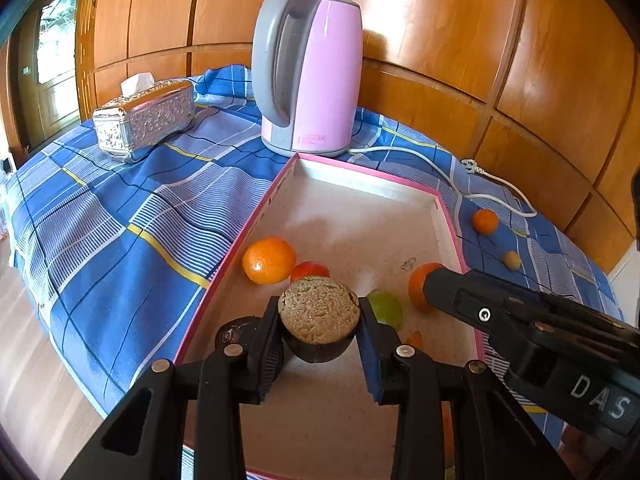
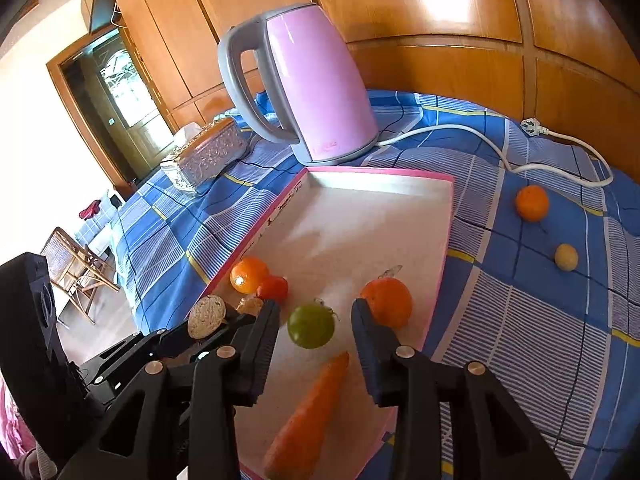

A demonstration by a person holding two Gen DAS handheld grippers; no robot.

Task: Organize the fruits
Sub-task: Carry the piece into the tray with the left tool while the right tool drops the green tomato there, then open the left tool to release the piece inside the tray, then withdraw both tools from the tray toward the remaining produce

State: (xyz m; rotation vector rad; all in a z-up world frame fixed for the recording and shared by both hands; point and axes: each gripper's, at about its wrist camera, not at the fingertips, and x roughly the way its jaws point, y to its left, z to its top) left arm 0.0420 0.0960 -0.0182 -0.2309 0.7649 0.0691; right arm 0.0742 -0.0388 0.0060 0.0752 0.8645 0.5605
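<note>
Pink-edged and shallow, the tray [image 1: 448, 216] lay on a blue checked cloth [image 1: 120, 220], just in front of a pink kettle [image 1: 316, 72]. The left gripper [image 1: 319, 322] was closed on a rough brown fruit [image 1: 319, 308] with a dark lower half, holding it by both sides above the near part of the tray. Behind it in the tray lay an orange [image 1: 269, 260], a red fruit [image 1: 310, 270] touching it, a green fruit [image 1: 386, 308] and a second orange [image 2: 387, 301] near the right rim. The right gripper [image 2: 315, 326] hung over the tray with its fingers wide apart and nothing between them; the green fruit was seen in the gap, and a carrot [image 2: 308, 412] lay below. On the cloth to the right of the tray were a small orange [image 2: 531, 203] and a small yellowish fruit [image 2: 566, 257], well apart from the tray. A silver tissue box [image 1: 144, 120] stood to the left of the kettle.
</note>
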